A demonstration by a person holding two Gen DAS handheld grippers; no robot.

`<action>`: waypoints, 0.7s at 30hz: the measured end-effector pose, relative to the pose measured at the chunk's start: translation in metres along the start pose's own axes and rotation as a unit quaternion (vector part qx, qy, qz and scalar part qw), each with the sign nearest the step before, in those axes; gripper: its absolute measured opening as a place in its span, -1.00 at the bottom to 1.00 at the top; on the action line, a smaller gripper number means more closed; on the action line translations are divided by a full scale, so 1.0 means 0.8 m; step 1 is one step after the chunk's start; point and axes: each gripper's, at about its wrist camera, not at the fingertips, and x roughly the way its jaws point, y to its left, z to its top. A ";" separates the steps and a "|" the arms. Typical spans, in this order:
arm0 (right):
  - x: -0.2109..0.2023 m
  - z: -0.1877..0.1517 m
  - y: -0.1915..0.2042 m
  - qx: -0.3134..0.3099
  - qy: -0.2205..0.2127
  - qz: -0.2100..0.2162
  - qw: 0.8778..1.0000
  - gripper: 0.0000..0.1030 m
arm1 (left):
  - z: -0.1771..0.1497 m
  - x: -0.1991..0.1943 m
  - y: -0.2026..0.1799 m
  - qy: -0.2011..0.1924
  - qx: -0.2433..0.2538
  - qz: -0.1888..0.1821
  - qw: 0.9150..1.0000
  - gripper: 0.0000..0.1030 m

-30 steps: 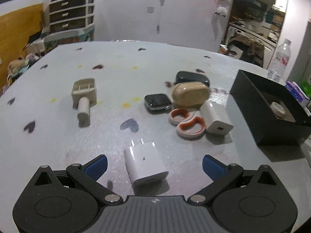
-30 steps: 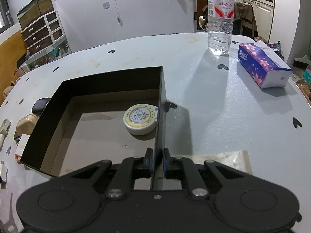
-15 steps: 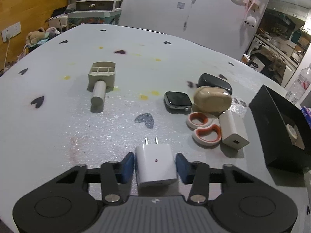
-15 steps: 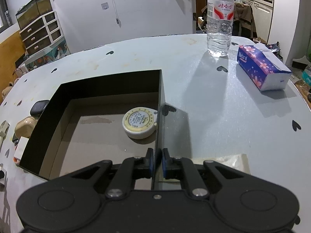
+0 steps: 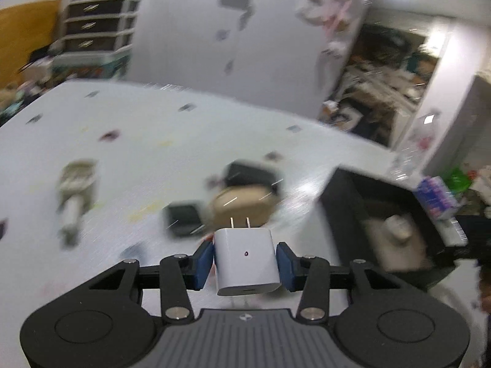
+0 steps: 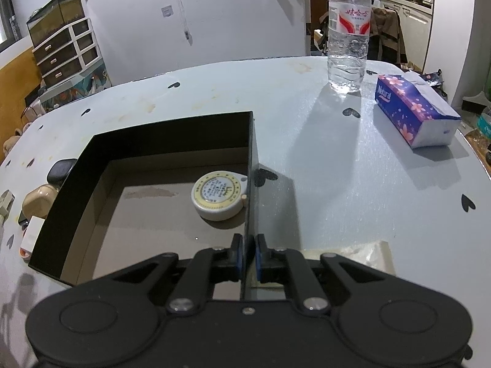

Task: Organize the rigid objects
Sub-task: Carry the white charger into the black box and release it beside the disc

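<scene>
left gripper (image 5: 245, 262): jaws wide a second ago, now clamped on white charger (image 5: 247, 260) | charger: off the table (image 5: 122, 141), raised at lower centre | left view: blurred, black box (image 5: 337, 208) nearer

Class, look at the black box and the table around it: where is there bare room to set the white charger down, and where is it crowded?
Inside the black box, the floor left of the round tin is bare. The table between box and tissue pack is bare too. The box's outer left side is crowded: tan case, dark case.
</scene>
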 end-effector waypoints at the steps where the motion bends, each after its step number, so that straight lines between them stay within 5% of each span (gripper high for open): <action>1: 0.000 0.000 0.000 0.000 0.000 0.000 1.000 -0.84 | 0.008 0.002 -0.013 -0.005 0.007 -0.014 1.000 -0.10; 9: -0.001 -0.002 -0.001 0.004 -0.003 0.002 1.000 -0.83 | 0.049 0.052 -0.118 -0.007 0.055 -0.096 0.994 -0.10; 21: 0.000 0.001 -0.001 0.000 0.005 0.004 1.000 -0.82 | 0.056 0.190 -0.202 0.116 0.054 -0.123 0.984 -0.10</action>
